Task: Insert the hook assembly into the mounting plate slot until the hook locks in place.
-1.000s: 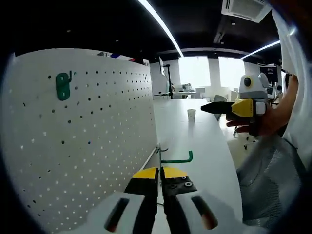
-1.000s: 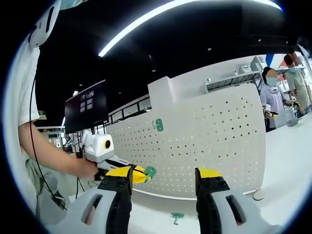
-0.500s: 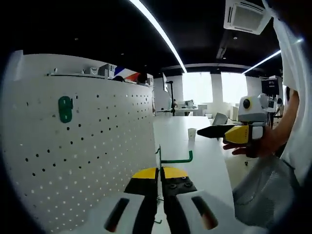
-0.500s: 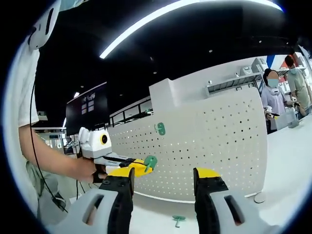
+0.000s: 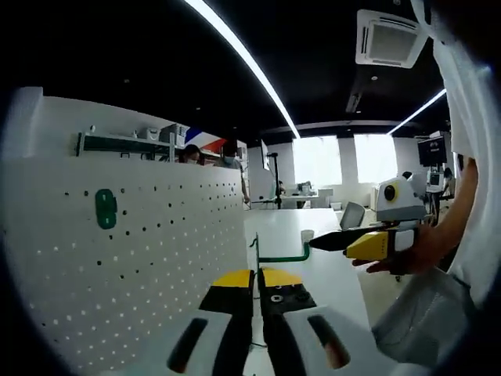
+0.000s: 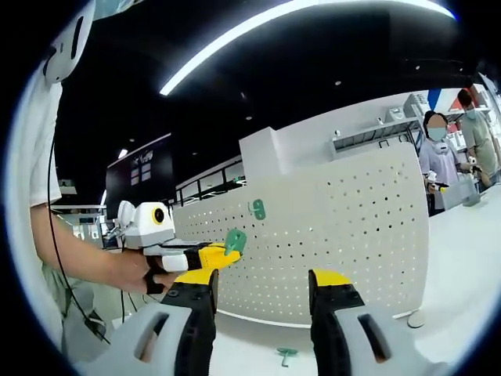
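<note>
Two grippers are raised in front of a white pegboard [image 6: 329,235] that stands upright on a white table [image 5: 325,262]. In the left gripper view the left gripper [image 5: 256,280] has its yellow-tipped jaws pressed together on the base of a green hook [image 5: 282,255], whose thin rod runs out to the right just beyond the jaw tips and turns up at its end. The pegboard's edge lies just left of the hook, and whether the two touch cannot be told. Farther left on the board's face sits a green mounting plate [image 5: 105,208], well apart from the hook. The right gripper [image 5: 325,242] comes in from the right of that view, held in a person's hand [image 5: 399,254] — its dark jaws point toward the hook, near it but not touching. In the right gripper view the right gripper's own jaws stand apart with nothing between them; the left gripper [image 6: 227,249] reaches in from the left carrying the hook's green end [image 6: 234,240], near the board and below-left of the mounting plate [image 6: 257,208]. Another small green piece [image 6: 286,355] lies on the table between the right gripper's jaws, near the board's foot.
</note>
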`<state>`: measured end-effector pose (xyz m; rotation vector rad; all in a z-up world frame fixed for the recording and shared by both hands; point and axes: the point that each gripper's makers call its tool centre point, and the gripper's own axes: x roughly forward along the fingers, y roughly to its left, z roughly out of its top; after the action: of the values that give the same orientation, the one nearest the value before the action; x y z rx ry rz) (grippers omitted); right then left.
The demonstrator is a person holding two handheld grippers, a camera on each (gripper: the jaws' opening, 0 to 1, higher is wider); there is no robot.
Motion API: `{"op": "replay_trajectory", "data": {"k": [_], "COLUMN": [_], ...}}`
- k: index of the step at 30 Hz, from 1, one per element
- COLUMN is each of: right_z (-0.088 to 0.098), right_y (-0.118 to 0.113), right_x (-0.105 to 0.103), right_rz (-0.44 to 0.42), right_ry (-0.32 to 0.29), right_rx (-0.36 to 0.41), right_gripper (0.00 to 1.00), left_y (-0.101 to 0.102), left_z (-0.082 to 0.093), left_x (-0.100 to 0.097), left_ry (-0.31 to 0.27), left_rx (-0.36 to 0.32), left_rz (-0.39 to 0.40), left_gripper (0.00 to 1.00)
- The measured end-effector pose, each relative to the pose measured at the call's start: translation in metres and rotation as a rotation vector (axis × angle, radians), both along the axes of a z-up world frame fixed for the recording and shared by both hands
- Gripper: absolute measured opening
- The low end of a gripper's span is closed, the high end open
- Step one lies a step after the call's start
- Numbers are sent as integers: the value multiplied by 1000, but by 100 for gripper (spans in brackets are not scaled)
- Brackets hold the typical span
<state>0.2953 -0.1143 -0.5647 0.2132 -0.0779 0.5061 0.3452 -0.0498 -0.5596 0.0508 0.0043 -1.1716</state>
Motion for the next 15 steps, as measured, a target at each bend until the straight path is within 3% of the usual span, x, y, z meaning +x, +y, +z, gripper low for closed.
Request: {"op": "replay_trajectory", "data": {"k": [12, 15], "right_z": [2, 4], "right_y": [2, 3], "right_x": [0, 0], "right_rz": [3, 14], "right_ry": [-6, -2], "right_rx": [-4, 38], "right_gripper": [44, 44], "left_y": [0, -1], "left_z": [1, 1], "left_x": [1, 1], "left_ry": [14, 12], "left_rx": [-16, -15], "left_rz": [9, 12], "left_gripper": [2, 2]}}
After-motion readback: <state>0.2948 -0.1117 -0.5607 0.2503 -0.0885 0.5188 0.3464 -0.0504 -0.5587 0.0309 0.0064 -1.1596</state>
